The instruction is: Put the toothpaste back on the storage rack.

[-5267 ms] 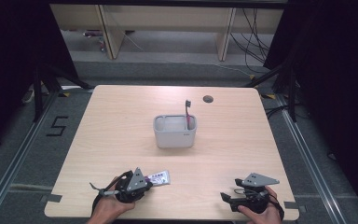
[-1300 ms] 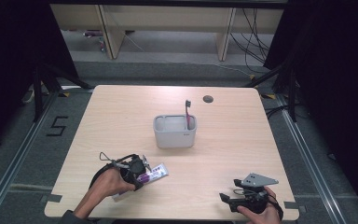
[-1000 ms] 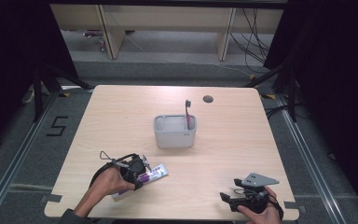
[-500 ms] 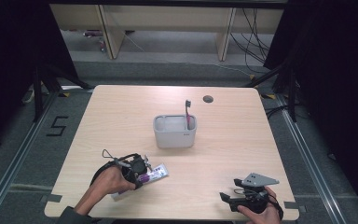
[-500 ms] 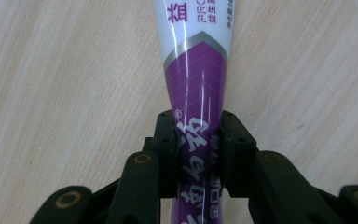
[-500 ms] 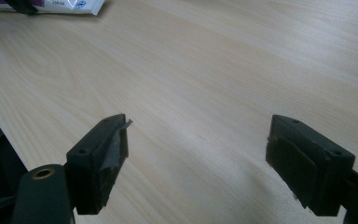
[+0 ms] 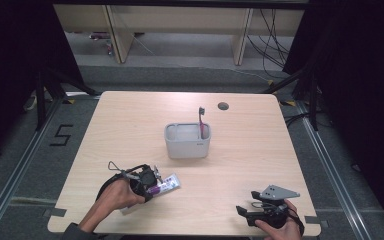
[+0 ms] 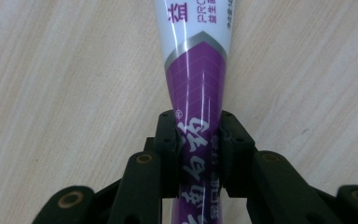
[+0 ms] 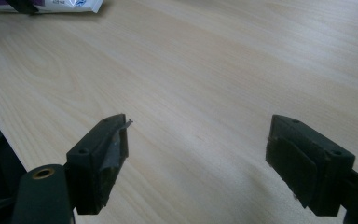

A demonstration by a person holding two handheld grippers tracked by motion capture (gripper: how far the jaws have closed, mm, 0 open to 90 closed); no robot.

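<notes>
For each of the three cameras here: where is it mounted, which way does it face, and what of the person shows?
High view: above the person's side, facing forward and down on the table; both forearms, left gripper, right gripper.
Left gripper view: on that gripper, looking down its jaws clamped on the toothpaste tube.
Right gripper view: on that gripper, facing across the tabletop between its open jaws.
Shared: all three show the tube.

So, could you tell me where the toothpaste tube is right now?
In the high view the toothpaste tube lies on the table near its front left, clamped by the left gripper, in front of the grey holder.
</notes>
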